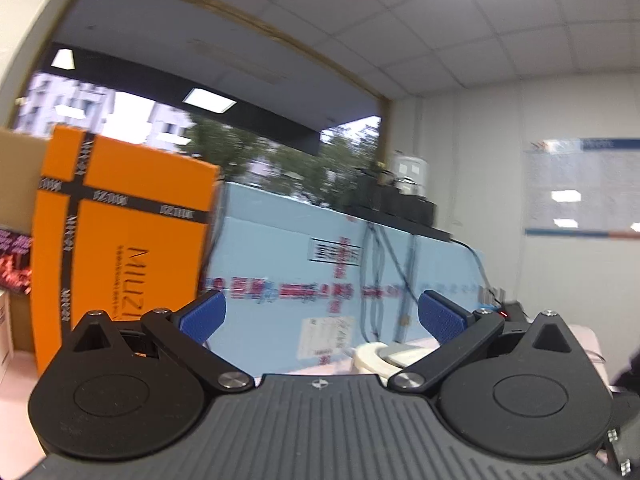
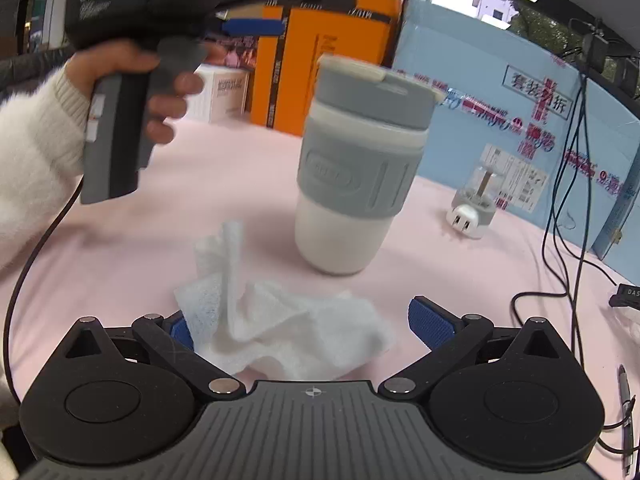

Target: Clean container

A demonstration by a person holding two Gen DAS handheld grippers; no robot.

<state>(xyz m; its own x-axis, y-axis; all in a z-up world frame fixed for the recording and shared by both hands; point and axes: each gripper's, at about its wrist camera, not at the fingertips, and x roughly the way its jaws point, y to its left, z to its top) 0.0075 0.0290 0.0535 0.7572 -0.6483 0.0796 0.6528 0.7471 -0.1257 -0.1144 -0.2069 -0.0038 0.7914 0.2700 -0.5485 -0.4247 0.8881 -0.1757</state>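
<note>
Two tools open | right tool (image 2: 298, 326) spread around crumpled white paper towel (image 2: 288, 332), near grey-sleeved white lidded cup (image 2: 360, 168) | left tool (image 1: 322, 316) empty, above cup.

The left gripper (image 1: 322, 312) has a dark grey ribbed deck with a small crosshair mark at its front edge. Two round black discs flank the deck, each topped by a triangular black housing. Black link arms with silver screw heads run forward to the fingers (image 1: 204, 316), which carry blue, finely textured pads. The right gripper (image 2: 296, 326) is built the same way, with the same ribbed deck, crosshair mark, discs and blue pads. In the right wrist view, the left gripper shows a grey and black pistol-style handle with a black cable hanging from it. The person's sleeve (image 2: 28, 160) is fluffy and white with a ribbed cuff.
</note>
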